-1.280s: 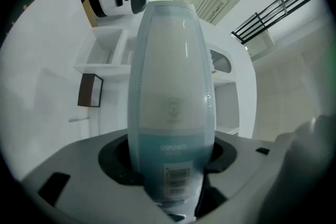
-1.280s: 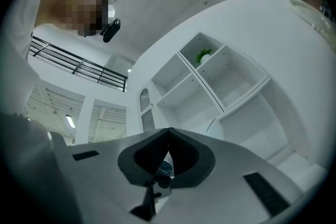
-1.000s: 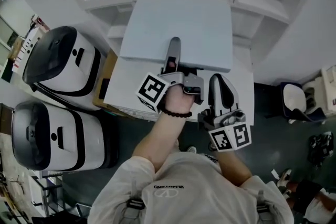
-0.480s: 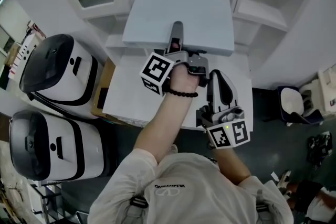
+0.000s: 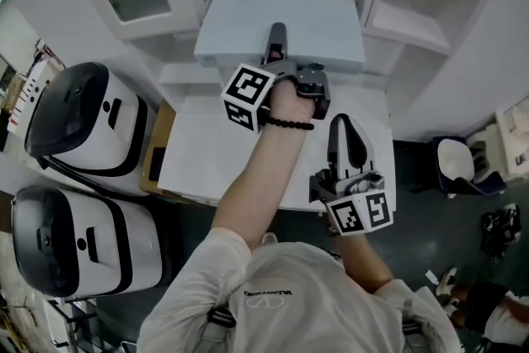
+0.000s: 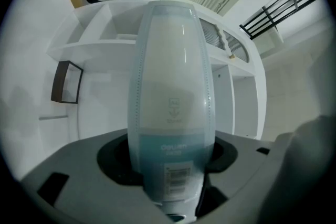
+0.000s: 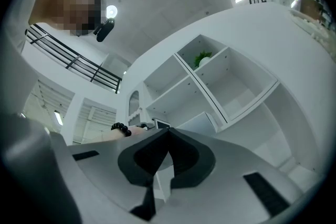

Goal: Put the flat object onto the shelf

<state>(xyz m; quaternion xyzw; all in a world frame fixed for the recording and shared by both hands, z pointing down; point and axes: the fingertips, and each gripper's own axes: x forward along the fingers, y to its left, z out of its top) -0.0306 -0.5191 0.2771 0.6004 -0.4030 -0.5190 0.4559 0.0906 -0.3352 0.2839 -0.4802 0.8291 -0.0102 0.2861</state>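
The flat pack (image 6: 170,86) is white with a pale blue band and a barcode, the shelf (image 5: 413,4) is white, and the cookers (image 5: 87,124) are white with black lids.

A rounded white appliance with a black lid (image 5: 78,124) stands at the left, and a second one like it (image 5: 70,240) stands just beside it. A flat brown board (image 5: 159,145) lies against the white tabletop (image 5: 211,169). At the right, a round white tub (image 5: 455,164) sits on the dark floor (image 5: 421,219).
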